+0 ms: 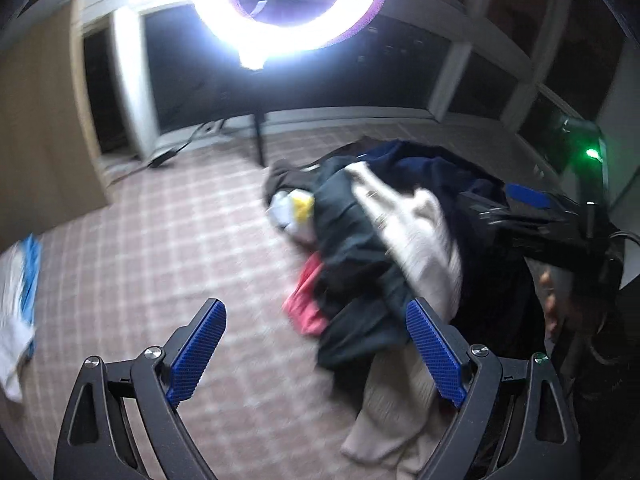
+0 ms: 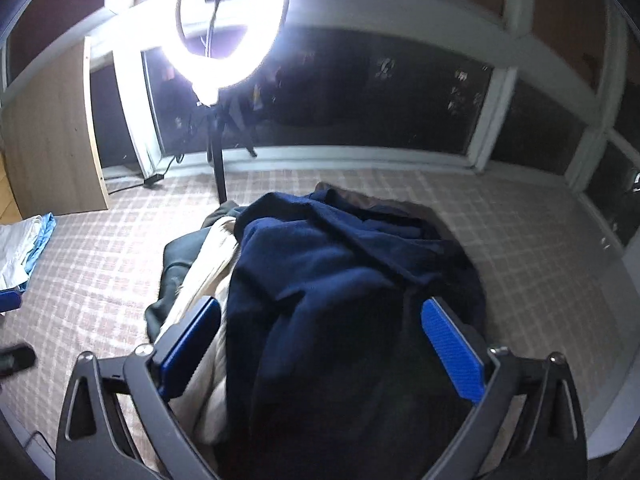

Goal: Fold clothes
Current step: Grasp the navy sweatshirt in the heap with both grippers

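A loose pile of clothes (image 1: pixel 360 240) lies on a checked pink-and-white surface (image 1: pixel 180 240). It holds a dark green garment, a cream garment (image 1: pixel 416 236), a red piece (image 1: pixel 308 300) and a navy garment (image 2: pixel 340 272) on top. My left gripper (image 1: pixel 318 354) hangs open at the pile's near left edge, its right pad (image 1: pixel 436 356) beside the dark cloth and nothing between its fingers. My right gripper (image 2: pixel 322 352) stands open wide astride the navy garment, which bulges between the pads without being pinched. The right gripper (image 1: pixel 496 208) shows at the pile's far right in the left wrist view.
A bright ring light (image 2: pixel 228 24) on a black stand (image 2: pixel 218 168) stands behind the pile before a dark window (image 2: pixel 360 108). A wooden panel (image 2: pixel 48 148) is at the left. Folded white and blue clothes (image 2: pixel 24 248) lie at the left edge.
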